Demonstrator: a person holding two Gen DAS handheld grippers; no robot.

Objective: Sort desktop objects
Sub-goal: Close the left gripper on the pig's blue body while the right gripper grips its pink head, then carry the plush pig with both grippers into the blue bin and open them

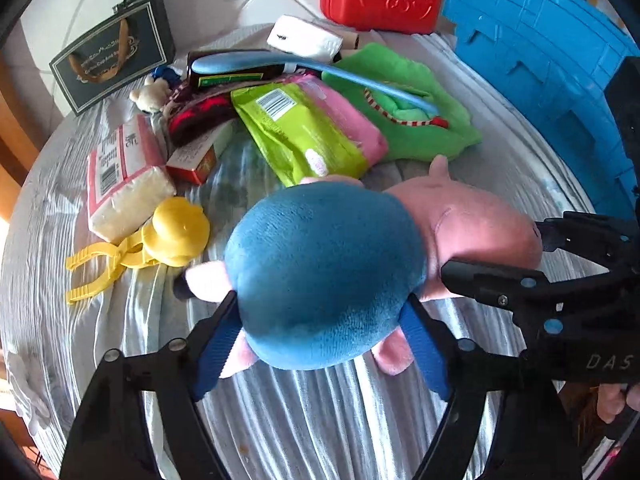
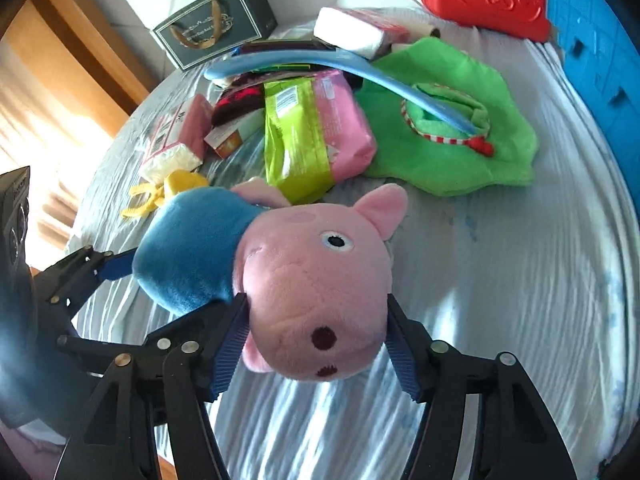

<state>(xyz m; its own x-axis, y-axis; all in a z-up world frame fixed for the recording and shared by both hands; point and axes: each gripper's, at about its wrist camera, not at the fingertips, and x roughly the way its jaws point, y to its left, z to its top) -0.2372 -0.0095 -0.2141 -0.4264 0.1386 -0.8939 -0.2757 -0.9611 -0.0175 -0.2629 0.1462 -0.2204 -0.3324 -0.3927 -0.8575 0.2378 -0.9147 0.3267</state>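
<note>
Pink plush pig toy in blue shirt (image 1: 324, 276) is lying lengthwise, snout toward right tool (image 2: 316, 340) clamping its head, left tool (image 1: 320, 344) clamping its body.

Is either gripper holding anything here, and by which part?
Both hold the plush pig: left gripper clamps its blue body, right gripper clamps its pink head at the snout.

Pink pig plush (image 2: 304, 280), blue-bodied
</note>
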